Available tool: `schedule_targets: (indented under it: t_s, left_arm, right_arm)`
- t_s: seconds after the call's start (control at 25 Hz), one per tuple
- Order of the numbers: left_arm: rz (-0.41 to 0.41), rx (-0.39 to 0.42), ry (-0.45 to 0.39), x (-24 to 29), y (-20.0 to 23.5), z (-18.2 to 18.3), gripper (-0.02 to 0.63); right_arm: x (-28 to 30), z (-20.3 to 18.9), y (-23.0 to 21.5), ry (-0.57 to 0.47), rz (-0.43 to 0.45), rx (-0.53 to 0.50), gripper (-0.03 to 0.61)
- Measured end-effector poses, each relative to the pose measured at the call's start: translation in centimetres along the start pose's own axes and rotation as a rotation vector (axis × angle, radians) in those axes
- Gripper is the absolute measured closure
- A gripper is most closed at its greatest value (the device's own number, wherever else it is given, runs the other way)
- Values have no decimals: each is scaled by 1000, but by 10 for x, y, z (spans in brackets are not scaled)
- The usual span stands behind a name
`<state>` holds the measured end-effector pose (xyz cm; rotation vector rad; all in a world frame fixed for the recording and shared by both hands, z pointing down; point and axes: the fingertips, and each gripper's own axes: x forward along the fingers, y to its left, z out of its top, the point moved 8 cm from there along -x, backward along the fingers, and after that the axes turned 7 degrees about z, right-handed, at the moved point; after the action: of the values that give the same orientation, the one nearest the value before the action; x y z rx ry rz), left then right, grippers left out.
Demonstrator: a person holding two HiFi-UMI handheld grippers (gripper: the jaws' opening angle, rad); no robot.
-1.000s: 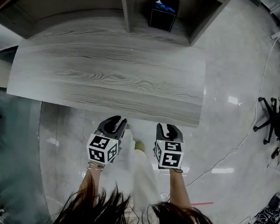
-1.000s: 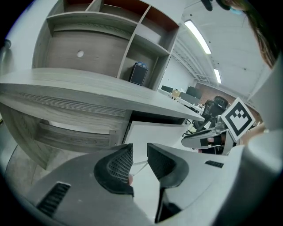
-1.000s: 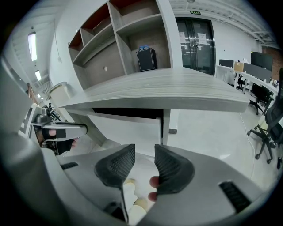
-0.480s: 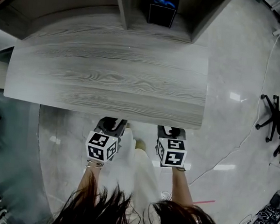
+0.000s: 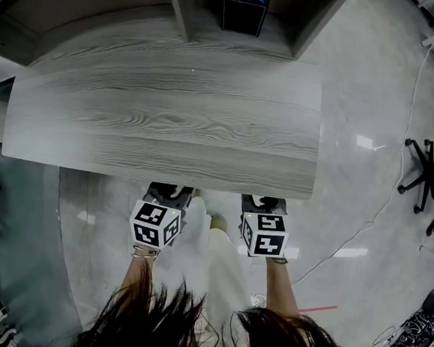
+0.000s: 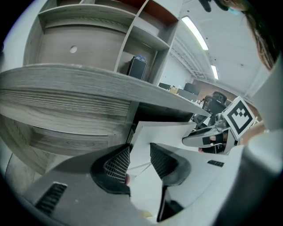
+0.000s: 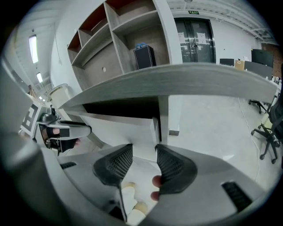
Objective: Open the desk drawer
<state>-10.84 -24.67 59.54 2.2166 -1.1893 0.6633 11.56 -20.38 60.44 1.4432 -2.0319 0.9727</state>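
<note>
Both the left hand-held gripper (image 6: 139, 149) and right hand-held gripper (image 7: 143, 150) have just been opening, pinching nothing; seat each squarely on the drawer (image 7: 119, 128) front under the desk (image 5: 169, 119), then pull evenly

Bright, even light falls from ceiling strip lamps (image 6: 194, 33), leaving white glare patches on the glossy floor (image 5: 363, 142). Deep shadow lies under the front edge of the table (image 7: 177, 81). Both gripper views bulge heavily, with black corners and soft nearby surfaces; the head view curves at its edges.
</note>
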Motion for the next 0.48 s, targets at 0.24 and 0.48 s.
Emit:
schedule_targets:
  t_s: [0.24,0.48]
  left_arm:
    - [11,28,-3,2,-1,-1,483]
    - [34,47,-17,1,-2,-2,483]
  right_arm:
    - [3,-1,1,-11,-8,-16,416]
    - [2,-3,2,-21,-22,-6,416]
